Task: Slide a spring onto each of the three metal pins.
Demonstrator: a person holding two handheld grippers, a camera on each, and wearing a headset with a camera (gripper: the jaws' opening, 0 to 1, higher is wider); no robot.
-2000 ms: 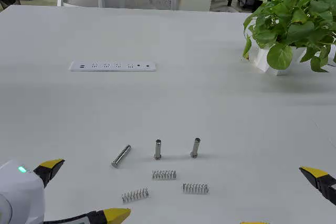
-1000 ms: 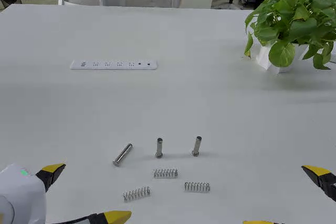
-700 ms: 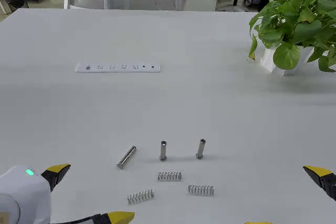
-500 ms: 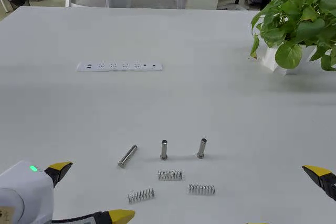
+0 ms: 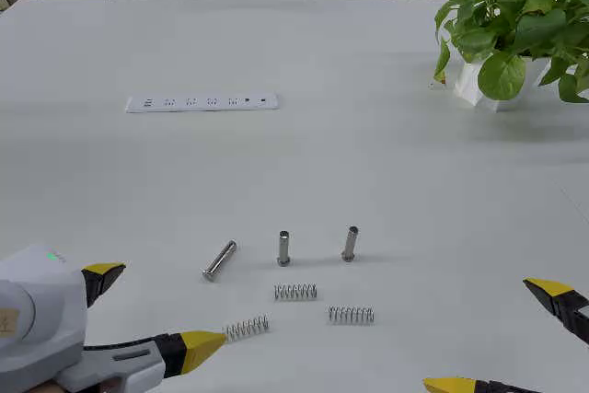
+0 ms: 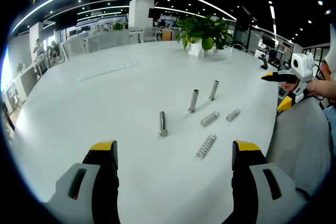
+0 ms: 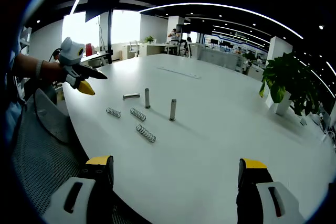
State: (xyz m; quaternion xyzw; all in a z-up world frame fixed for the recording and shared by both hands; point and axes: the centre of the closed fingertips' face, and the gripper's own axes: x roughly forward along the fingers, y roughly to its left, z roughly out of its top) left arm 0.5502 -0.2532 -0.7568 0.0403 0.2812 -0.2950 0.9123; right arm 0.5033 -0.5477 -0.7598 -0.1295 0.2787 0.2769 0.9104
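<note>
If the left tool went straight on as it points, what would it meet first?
Probably the lying pin, nearly centred between the open jaws of the left tool; the nearest spring lies closer but off to the right. The tool's height over the table is unclear.

Three bare pins (image 5: 283, 248), three loose springs (image 5: 295, 292)

The white-bodied left gripper (image 5: 152, 312) with yellow-tipped black jaws is held low at the near left, its jaws spread wide. The matching right gripper (image 5: 502, 338) is held at the near right, its jaws equally parted.
</note>
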